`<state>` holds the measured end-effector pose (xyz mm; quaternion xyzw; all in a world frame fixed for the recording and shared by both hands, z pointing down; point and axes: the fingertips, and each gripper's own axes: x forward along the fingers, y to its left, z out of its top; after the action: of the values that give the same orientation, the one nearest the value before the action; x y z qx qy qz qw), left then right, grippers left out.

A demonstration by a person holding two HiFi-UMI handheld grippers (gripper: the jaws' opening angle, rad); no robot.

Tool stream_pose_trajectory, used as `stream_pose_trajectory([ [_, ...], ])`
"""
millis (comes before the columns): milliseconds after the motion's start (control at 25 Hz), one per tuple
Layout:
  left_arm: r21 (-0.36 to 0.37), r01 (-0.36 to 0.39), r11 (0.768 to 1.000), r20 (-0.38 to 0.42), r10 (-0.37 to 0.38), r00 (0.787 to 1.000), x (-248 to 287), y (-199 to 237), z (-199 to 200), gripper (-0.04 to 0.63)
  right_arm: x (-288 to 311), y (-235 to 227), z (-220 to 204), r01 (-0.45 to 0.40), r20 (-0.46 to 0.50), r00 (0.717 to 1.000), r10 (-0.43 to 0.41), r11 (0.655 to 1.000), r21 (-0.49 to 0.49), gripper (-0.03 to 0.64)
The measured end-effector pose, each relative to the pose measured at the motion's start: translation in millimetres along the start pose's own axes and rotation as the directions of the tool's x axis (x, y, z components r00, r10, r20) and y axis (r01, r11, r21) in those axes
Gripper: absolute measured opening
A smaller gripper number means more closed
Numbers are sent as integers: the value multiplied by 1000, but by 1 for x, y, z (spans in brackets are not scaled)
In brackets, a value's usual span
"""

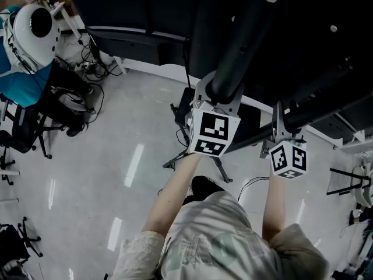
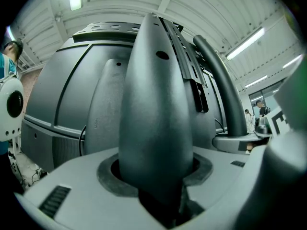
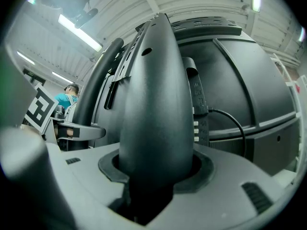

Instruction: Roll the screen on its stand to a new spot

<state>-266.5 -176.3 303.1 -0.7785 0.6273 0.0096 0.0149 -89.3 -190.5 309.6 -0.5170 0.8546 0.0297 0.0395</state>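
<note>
The screen point(image 1: 145, 4) is a big black panel, seen from its back point(image 2: 67, 99) point(image 3: 249, 75), and it rides on a dark stand with two thick tubes. My left gripper point(image 1: 218, 95) is shut round the left tube point(image 1: 239, 45). In the left gripper view its grey jaws hug that tube point(image 2: 156, 123) on both sides. My right gripper point(image 1: 285, 127) is shut round the right tube point(image 1: 326, 101). That tube point(image 3: 156, 114) fills the gap between the jaws in the right gripper view. A black cable point(image 3: 235, 119) runs down the screen's back.
A person in a teal top with a white helmet point(image 1: 29, 34) stands at the far left. Cables point(image 1: 93, 63) lie on the glossy floor point(image 1: 116, 156) beside black chair legs point(image 1: 35, 127). A black folding frame point(image 1: 192, 150) lies under my left gripper. More gear point(image 1: 349, 185) stands at the right edge.
</note>
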Motion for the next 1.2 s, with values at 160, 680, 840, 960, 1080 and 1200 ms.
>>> stream_pose_trajectory([
  [160, -4, 1, 1000, 4, -1, 1000, -22, 38, 3, 215, 8, 42, 3, 2, -4, 1000, -2, 1000, -2, 209],
  [680, -11, 63, 998, 1, -63, 998, -73, 230, 4, 215, 80, 229, 2, 52, -4, 999, -52, 999, -9, 210],
  [840, -10, 81, 997, -5, -81, 997, -79, 288, 4, 215, 111, 279, 0, 59, -1, 998, -59, 998, -15, 210],
  [960, -10, 91, 996, -23, -91, 996, -88, 322, 1, 215, 125, 312, -3, 62, -7, 998, -62, 998, -12, 210],
  [1080, -11, 113, 994, -33, -113, 993, -92, 349, -1, 215, 137, 337, -6, 73, -11, 997, -73, 997, -13, 210],
  [1200, -16, 121, 993, -33, -121, 992, -92, 377, -9, 215, 155, 359, -13, 73, -12, 997, -74, 997, -13, 210],
])
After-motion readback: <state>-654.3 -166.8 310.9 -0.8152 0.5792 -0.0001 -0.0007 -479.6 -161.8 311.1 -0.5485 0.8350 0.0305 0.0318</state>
